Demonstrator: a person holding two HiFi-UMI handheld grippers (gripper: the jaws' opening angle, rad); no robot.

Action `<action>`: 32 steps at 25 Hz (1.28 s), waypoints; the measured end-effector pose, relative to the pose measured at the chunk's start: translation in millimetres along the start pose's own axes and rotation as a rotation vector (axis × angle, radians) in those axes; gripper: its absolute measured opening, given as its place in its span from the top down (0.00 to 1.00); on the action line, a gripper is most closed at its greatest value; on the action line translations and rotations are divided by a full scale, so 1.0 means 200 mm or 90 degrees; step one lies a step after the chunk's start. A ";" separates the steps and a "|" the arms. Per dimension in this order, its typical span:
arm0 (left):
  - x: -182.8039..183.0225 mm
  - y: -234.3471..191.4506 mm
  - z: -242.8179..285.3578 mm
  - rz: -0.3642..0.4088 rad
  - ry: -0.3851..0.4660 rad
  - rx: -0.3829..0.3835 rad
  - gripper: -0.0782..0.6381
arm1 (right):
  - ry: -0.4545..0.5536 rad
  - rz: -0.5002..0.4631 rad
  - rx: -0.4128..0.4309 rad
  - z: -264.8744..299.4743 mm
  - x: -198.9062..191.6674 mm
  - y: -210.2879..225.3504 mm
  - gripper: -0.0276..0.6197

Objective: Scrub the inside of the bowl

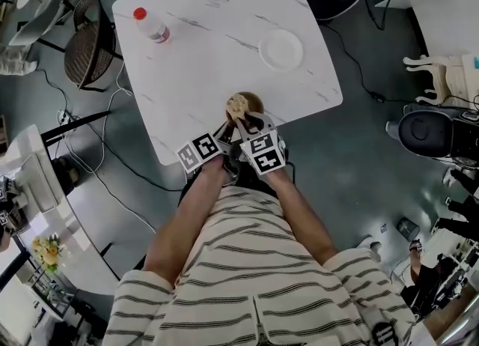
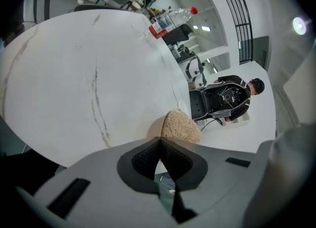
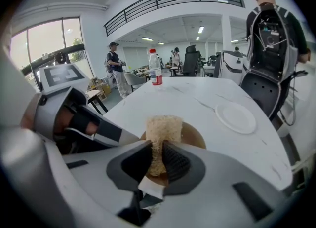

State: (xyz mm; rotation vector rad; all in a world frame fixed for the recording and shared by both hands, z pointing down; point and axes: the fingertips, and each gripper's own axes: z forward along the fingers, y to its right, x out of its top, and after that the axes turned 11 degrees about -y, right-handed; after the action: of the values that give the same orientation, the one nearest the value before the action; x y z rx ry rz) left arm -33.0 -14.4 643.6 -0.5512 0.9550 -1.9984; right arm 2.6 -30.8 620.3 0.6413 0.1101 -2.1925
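Observation:
A brown bowl [image 1: 254,100] stands near the front edge of the white marble table [image 1: 202,60]. A straw-coloured scrubbing sponge [image 1: 237,105] stands upright in the bowl [image 3: 196,135]. My right gripper [image 3: 157,160] is shut on the lower part of this sponge [image 3: 160,123], held over the bowl's near side. My left gripper [image 2: 159,142] comes in from the left, its jaws closed at the bowl's rim [image 2: 149,133], with the sponge [image 2: 180,127] just beyond them. In the head view both grippers sit side by side at the table's edge, the left gripper [image 1: 224,129] and the right gripper [image 1: 241,121].
A white plate [image 1: 281,49] lies at the table's right side, a red-capped bottle [image 1: 152,27] at the far left. A wicker chair [image 1: 86,45] stands left of the table. A person with a backpack [image 3: 274,34] stands beyond the table's far right.

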 end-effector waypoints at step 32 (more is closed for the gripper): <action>-0.01 -0.01 0.01 -0.019 0.005 0.007 0.88 | -0.062 -0.187 -0.042 -0.08 -0.10 0.05 0.85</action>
State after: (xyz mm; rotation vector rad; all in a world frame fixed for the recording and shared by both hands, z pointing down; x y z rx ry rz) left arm -30.8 -12.3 646.5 -0.5554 0.9451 -2.0315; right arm 27.0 -17.3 617.4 0.5059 0.2382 -2.4864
